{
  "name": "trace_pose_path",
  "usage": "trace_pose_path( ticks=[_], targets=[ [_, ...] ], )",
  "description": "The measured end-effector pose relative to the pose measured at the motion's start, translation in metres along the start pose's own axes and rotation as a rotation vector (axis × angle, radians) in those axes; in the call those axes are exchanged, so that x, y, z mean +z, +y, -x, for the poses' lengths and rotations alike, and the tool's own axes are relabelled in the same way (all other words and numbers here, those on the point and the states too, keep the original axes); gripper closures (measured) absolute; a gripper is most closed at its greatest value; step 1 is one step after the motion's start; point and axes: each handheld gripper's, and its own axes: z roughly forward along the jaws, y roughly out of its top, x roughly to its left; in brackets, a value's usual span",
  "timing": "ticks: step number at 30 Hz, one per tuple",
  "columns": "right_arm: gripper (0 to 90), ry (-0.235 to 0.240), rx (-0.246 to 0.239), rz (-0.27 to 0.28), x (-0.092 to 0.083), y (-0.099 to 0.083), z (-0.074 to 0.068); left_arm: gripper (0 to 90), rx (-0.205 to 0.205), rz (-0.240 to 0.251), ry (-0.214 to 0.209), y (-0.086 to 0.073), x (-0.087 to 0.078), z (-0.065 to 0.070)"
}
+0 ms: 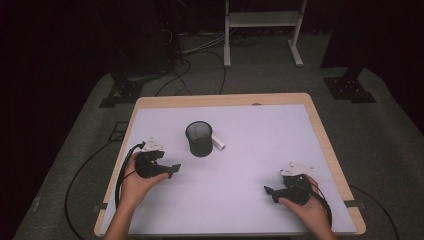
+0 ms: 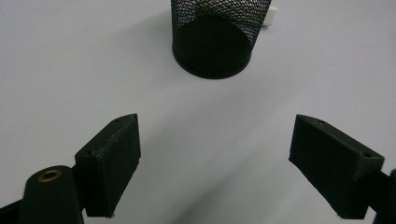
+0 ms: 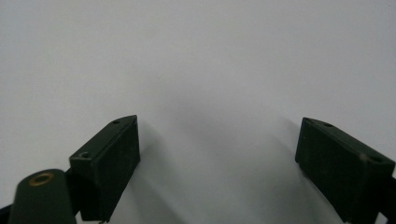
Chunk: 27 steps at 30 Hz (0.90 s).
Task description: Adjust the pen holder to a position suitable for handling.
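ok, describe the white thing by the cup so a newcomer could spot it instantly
Start at the pale table, then find the black mesh cup standing upright left of centre. The small white cylinder lies flat just right of the cup's base, the only white object lying on the tabletop.

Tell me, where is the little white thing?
In the high view the white thing lies on the table, just right of the black mesh cup, touching or nearly.

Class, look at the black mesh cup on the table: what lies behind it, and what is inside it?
Behind the black mesh cup, a small white object lies on the table, partly covered by the cup. The cup's interior looks dark; whether anything is inside cannot be told.
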Motion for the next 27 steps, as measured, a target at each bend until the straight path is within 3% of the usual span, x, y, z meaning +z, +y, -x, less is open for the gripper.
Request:
trace_pose_path(
  ticks=[12,27],
  targets=[
    [12.8,0.000,-0.003,0.001,0.000,0.000,0.000,22.9,0.014,0.019,-0.008,0.025,0.004,-0.004],
    [12.8,0.001,0.000,0.000,0.000,0.000,0.000,28.4,-0.013,0.040,-0.037,0.050,0.014,-0.017]
  ],
)
